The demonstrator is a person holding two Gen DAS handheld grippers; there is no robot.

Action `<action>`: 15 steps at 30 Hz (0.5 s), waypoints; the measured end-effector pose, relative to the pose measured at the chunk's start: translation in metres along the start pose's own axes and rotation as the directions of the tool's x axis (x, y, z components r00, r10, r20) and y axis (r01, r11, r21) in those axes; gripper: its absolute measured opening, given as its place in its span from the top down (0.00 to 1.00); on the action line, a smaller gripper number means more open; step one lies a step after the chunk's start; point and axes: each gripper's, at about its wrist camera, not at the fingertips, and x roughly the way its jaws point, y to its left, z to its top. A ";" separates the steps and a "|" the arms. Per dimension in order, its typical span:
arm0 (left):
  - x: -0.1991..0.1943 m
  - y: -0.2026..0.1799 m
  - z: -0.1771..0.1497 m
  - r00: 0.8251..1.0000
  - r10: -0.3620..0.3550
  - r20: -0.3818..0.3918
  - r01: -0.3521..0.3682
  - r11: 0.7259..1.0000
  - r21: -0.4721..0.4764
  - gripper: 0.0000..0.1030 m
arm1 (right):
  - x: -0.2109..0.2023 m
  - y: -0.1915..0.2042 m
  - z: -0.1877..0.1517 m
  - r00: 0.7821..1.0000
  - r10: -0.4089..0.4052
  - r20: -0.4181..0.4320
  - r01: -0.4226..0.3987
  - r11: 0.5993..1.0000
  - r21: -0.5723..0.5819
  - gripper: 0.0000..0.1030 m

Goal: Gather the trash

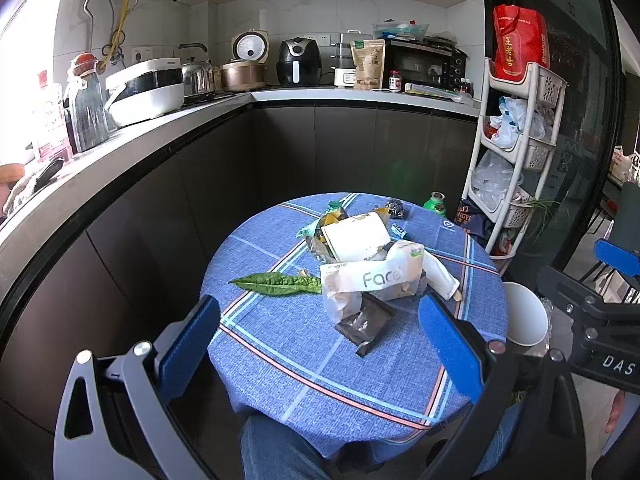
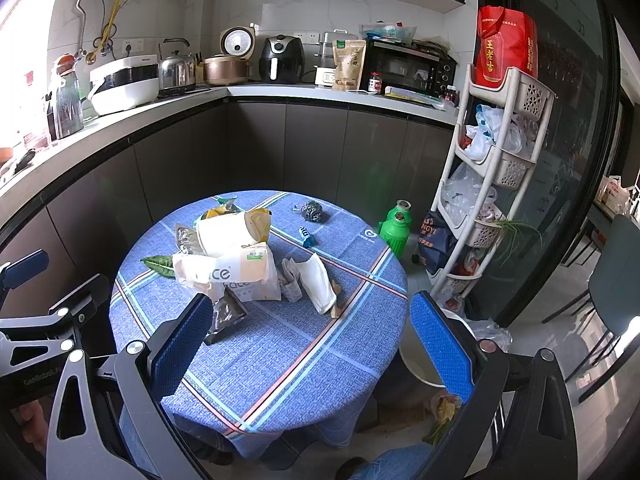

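So both grippers, left (image 1: 316, 332) and right (image 2: 308, 336), hover over the round worktop (image 1: 280, 360) with fingers released, grasping nothing. Trash pile (image 1: 368, 264) sits mid-worktop: tissue pack (image 1: 372, 278), dark wrapper (image 1: 366, 324), leaf (image 1: 276, 283) just left of it. White bin (image 1: 524, 314) beside the worktop edge.

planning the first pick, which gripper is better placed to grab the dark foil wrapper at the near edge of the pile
Left, probably. The dark foil wrapper lies centred between the open left gripper fingers. For the right gripper, also open, it sits off by one finger.
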 end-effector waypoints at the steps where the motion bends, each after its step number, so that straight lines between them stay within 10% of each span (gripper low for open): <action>1: 0.000 -0.001 -0.001 1.000 -0.001 -0.001 0.001 1.000 0.000 0.03 | 0.000 0.000 0.000 1.000 0.000 -0.001 0.000 1.000 0.000 0.08; 15: 0.001 -0.004 -0.002 1.000 -0.001 -0.005 0.001 1.000 0.000 0.03 | 0.015 0.000 0.000 1.000 0.003 -0.019 -0.003 1.000 0.004 0.08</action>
